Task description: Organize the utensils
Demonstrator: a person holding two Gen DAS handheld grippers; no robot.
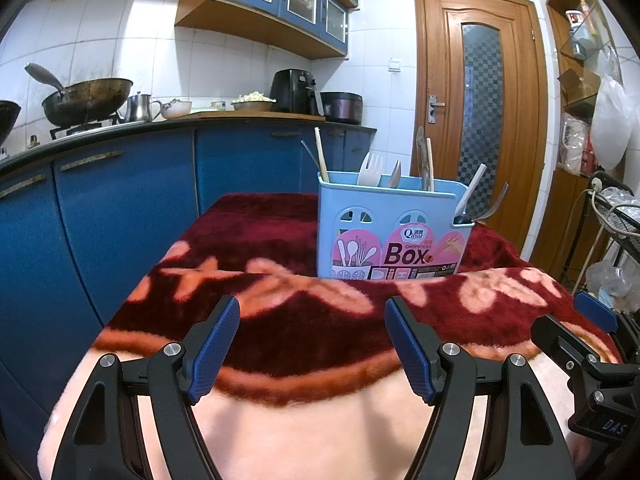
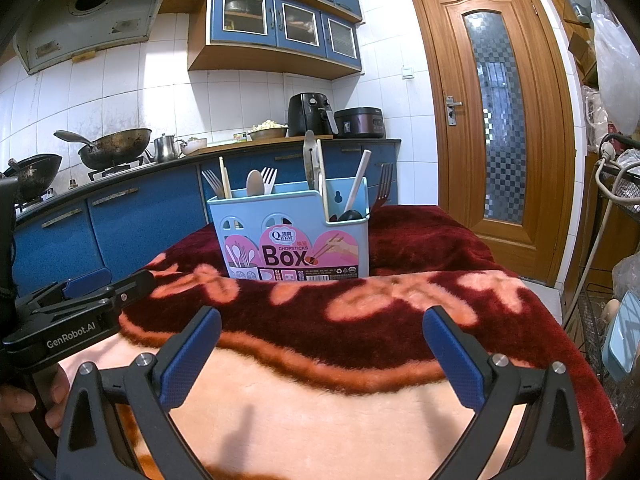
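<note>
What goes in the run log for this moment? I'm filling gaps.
left gripper: open, empty | right gripper: open, empty | utensils: all in blue box | blanket: bare

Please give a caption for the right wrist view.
Open right gripper faces blue chopsticks box of utensils on red floral blanket.

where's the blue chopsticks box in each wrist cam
Left wrist: the chopsticks box stands right of centre on the red blanket, beyond the open left gripper.
Right wrist: the box stands just left of centre.
Shared landmark: the wooden door behind it on the right.
</note>
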